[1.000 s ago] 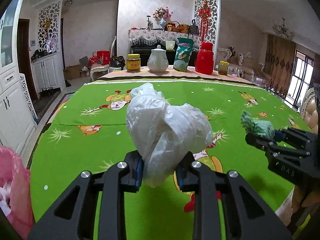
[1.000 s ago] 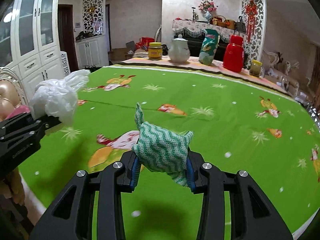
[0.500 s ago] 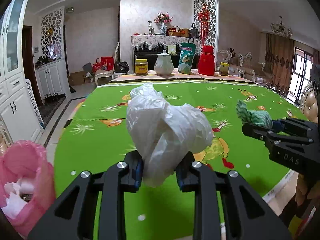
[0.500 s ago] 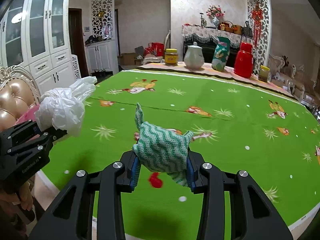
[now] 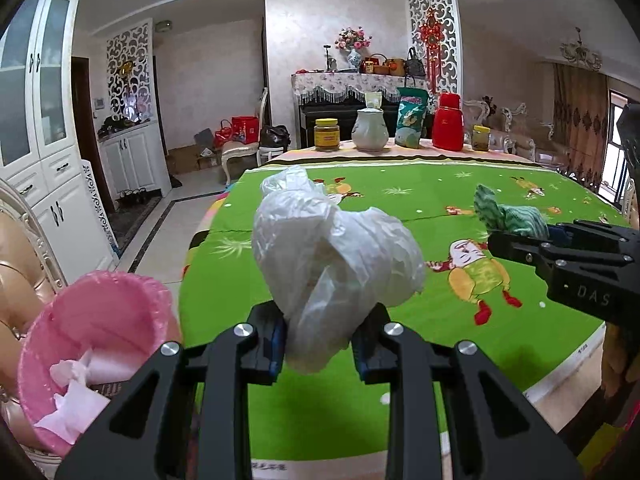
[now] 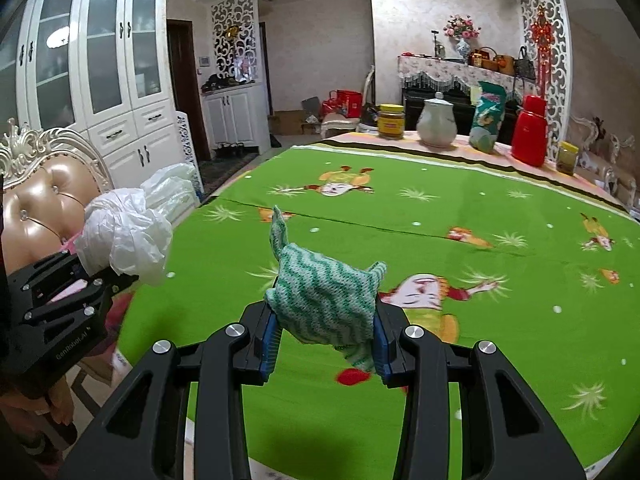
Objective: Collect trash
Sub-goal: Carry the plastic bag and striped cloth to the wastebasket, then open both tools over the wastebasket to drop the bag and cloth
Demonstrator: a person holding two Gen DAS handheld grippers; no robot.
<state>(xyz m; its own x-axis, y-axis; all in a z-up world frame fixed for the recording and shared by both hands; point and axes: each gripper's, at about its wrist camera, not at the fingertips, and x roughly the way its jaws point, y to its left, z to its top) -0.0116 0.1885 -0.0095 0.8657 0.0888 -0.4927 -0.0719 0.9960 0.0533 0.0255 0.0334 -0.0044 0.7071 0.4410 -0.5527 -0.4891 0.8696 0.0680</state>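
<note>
My left gripper (image 5: 318, 346) is shut on a crumpled white plastic bag (image 5: 332, 268), held above the near edge of the green table (image 5: 400, 200). My right gripper (image 6: 322, 346) is shut on a green-and-white zigzag cloth (image 6: 324, 296). The bag also shows at the left of the right wrist view (image 6: 124, 232), and the cloth at the right of the left wrist view (image 5: 508, 214). A pink-lined trash bin (image 5: 92, 336) with white scraps inside stands low at the left, beside the table.
A padded chair (image 6: 48, 204) stands left of the table by the bin. At the table's far end stand a yellow jar (image 5: 327, 134), white teapot (image 5: 370, 130), green snack bag (image 5: 410, 122) and red flask (image 5: 448, 126). White cabinets (image 5: 40, 152) line the left wall.
Both grippers have pulled back from over the table toward its near-left edge, still holding their loads. The pink bin has come much further into the left wrist view.
</note>
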